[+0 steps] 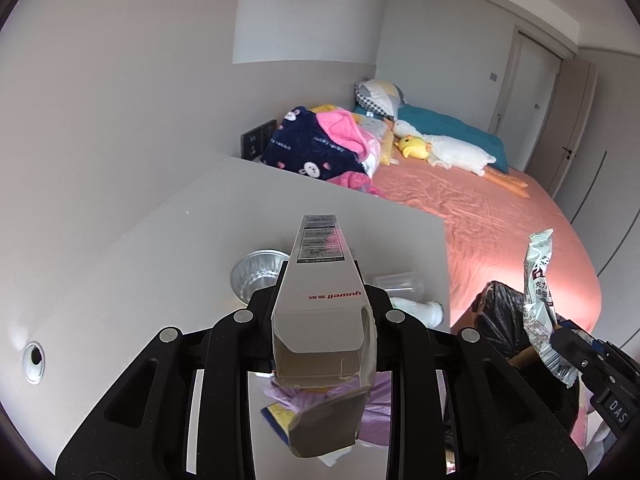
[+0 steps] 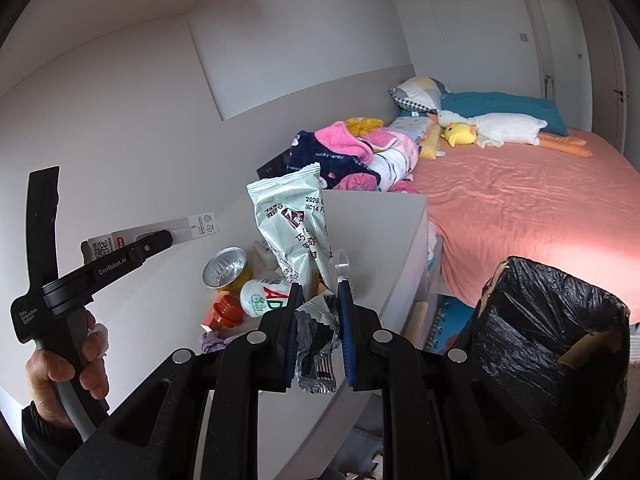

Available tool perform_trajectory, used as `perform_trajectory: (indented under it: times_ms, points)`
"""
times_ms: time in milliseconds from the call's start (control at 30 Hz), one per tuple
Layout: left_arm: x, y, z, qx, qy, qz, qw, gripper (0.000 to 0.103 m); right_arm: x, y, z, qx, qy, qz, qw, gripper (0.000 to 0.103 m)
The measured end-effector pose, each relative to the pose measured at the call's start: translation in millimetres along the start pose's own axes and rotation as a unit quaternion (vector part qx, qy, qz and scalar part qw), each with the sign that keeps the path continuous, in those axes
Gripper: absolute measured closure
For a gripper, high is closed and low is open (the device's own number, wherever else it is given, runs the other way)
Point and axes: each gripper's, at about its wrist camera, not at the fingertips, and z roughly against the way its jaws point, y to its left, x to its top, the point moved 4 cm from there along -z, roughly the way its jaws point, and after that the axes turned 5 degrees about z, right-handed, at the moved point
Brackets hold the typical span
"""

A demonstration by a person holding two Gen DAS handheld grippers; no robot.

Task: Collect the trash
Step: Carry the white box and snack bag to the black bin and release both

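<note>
Currently the left gripper [image 1: 320, 300] is pinching a carton [image 1: 320, 280], the right gripper [image 2: 318, 332] a wrapper [image 2: 292, 232]; dangling loosely, it risks missing the bin [image 2: 548, 344].

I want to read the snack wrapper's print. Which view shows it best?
The right wrist view: the snack wrapper fills the centre, print facing the camera, held by the right gripper. The left wrist view shows it small, at the edge.
</note>
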Motion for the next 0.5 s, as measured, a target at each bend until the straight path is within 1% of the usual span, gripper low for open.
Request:
perform_trajectory:
  times_ms: [100, 233, 500]
  points:
    - [-2, -23, -5, -0.019, 0.004, -0.017, 0.9997, 0.077, -3, -17, 9, -0.017, -0.005, -0.012, 1.0, 0.084]
    - [-7, -55, -8, -0.053, 0.013, -0.035, 0.9979, 0.077, -6, -40, 20, -0.041, -0.008, -0.029, 0.999, 0.084]
    - [-23, -113, -12, -0.115, 0.03, -0.074, 0.9901, 0.077, -13, -80, 41, -0.083, -0.017, -0.057, 0.995, 0.084]
